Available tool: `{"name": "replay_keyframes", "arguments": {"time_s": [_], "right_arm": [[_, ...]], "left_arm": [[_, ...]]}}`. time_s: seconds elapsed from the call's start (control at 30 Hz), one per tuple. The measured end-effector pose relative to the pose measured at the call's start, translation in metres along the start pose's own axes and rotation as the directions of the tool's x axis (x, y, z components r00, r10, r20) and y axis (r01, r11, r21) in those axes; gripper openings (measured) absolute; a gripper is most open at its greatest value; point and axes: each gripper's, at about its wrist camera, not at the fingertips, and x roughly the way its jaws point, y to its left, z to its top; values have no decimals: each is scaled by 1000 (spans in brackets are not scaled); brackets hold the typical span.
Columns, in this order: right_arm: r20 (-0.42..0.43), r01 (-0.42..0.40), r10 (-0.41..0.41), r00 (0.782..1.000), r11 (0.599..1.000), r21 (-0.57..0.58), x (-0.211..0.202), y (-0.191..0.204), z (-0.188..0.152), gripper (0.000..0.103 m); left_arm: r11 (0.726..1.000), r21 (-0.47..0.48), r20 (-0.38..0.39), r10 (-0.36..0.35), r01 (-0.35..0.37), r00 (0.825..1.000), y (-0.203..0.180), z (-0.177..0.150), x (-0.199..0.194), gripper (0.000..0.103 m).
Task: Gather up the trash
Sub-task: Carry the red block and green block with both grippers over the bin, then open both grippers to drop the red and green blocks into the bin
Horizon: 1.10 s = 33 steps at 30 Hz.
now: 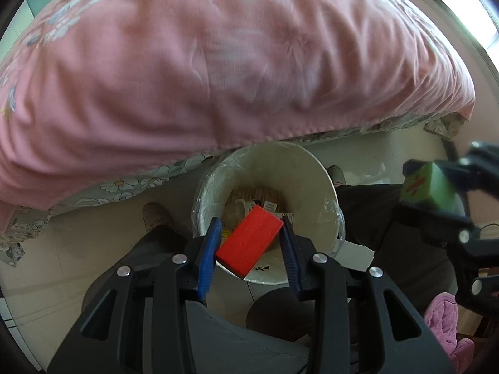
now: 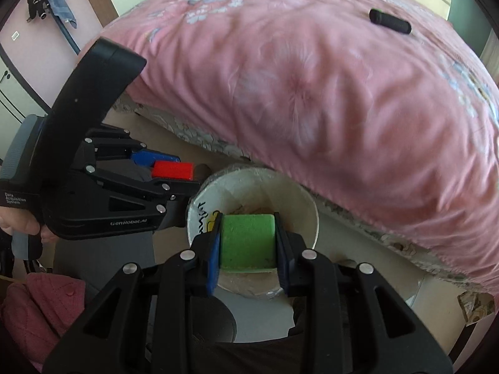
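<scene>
My left gripper is shut on a red block, held tilted just over the mouth of a white trash bin on the floor. Papers and wrappers lie at the bin's bottom. The right gripper is shut on a green block above the same bin. In the left wrist view that green block with a red mark hangs at the right, beside the bin. In the right wrist view the left gripper with the red block sits left of the bin's rim.
A bed with a pink floral quilt overhangs the bin on its far side. A black cylinder lies on the quilt. The person's dark trousers and shoes flank the bin. Pink cloth lies at the lower right.
</scene>
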Motion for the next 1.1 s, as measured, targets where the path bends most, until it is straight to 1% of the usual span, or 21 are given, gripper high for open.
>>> {"name": "replay_keyframes", "arguments": {"time_s": [0.17, 0.33, 0.47, 0.63, 0.83, 1.1], "right_arm": [[-89, -20, 24, 996, 999, 36, 42, -4, -19, 31], [-153, -39, 50, 987, 997, 74, 77, -6, -29, 31], [-192, -54, 71, 979, 994, 95, 100, -5, -33, 31], [-230, -63, 89, 969, 991, 120, 127, -4, -38, 31], [-264, -82, 139, 954, 973, 216, 162, -9, -41, 31], [-284, -59, 138, 949, 961, 269, 196, -11, -50, 31]], "left_arm": [[999, -47, -56, -7, 5, 998, 6, -4, 36, 40], [994, -107, -101, -36, 25, 994, 15, -4, 65, 40], [989, -143, -129, -45, 27, 991, 17, -3, 85, 40], [983, -181, -154, -67, 39, 986, 19, -3, 109, 40], [972, -229, -177, -99, 56, 979, 23, -2, 135, 40], [964, -255, -208, -135, 79, 969, 24, -7, 172, 40]]}}
